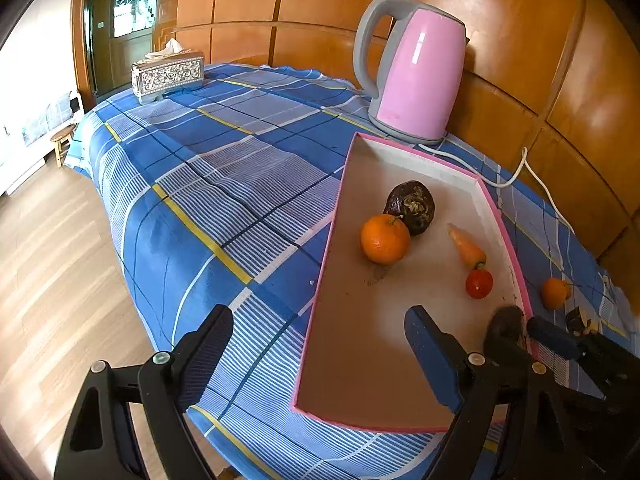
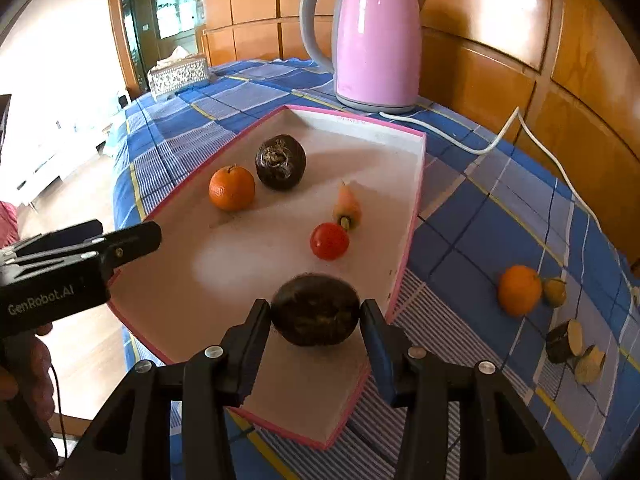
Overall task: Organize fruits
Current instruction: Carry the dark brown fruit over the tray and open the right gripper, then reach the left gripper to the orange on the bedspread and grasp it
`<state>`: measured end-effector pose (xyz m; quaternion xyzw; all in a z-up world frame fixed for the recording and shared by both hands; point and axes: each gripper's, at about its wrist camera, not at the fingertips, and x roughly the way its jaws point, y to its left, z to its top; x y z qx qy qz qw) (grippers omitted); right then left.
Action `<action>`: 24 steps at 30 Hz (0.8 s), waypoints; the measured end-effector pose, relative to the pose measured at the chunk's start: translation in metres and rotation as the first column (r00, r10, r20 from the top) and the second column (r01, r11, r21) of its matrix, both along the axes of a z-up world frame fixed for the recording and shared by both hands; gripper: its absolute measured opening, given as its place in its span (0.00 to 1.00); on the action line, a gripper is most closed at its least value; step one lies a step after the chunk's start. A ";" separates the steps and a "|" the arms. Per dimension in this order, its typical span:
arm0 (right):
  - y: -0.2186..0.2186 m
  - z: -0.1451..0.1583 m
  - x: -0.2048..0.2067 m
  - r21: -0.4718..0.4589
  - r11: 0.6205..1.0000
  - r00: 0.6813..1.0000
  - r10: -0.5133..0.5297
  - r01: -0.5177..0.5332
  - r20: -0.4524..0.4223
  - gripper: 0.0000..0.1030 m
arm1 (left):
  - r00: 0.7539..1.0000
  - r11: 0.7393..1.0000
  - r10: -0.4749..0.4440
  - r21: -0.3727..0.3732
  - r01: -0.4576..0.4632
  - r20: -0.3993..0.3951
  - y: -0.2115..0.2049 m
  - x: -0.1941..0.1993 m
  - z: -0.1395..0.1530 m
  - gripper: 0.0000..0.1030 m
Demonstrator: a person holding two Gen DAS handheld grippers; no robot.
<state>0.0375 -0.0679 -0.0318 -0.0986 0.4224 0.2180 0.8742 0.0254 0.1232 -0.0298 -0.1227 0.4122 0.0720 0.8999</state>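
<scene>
A dark brown round fruit (image 2: 316, 311) is clamped between the two fingers of the right claw (image 2: 317, 314), whose pads press on its left and right sides. It is held just above the floor of the pink-rimmed tray (image 2: 412, 196), close to the tray's near right edge. Whether the fruit touches the tray floor cannot be told.

The left claw (image 1: 320, 344) is seen with its fingers wide apart and nothing between them; one finger lies over the blue checked cloth (image 1: 224, 184) covering the bench, the other over the near end of the tray. In the right wrist view it reaches in from the left, by the tray's left rim.

Further into the tray, a mandarin (image 2: 231, 188) and a second dark round fruit (image 2: 281, 162) lie touching, towards the far left. A small carrot (image 2: 347, 206) and a red tomato (image 2: 329, 241) lie near each other at the middle.

On the cloth, well to the right of the tray, another mandarin (image 2: 519, 290), a small yellowish fruit (image 2: 555, 291) beside it and two cut dark pieces (image 2: 576, 350) are found. A pink kettle (image 2: 372, 36) stands beyond the tray's far edge.
</scene>
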 end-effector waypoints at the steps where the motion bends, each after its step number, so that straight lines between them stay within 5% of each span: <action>1: 0.000 0.001 0.000 0.000 1.000 1.000 -0.004 0.004 0.009 0.49 | 1.000 1.000 0.000 0.001 0.000 0.001 0.000 0.000 0.000 0.85; 24: -0.060 0.016 -0.019 0.105 0.961 0.965 -0.261 0.255 0.039 0.53 | 0.998 0.998 -0.060 -0.005 0.060 0.023 -0.015 -0.005 0.006 0.86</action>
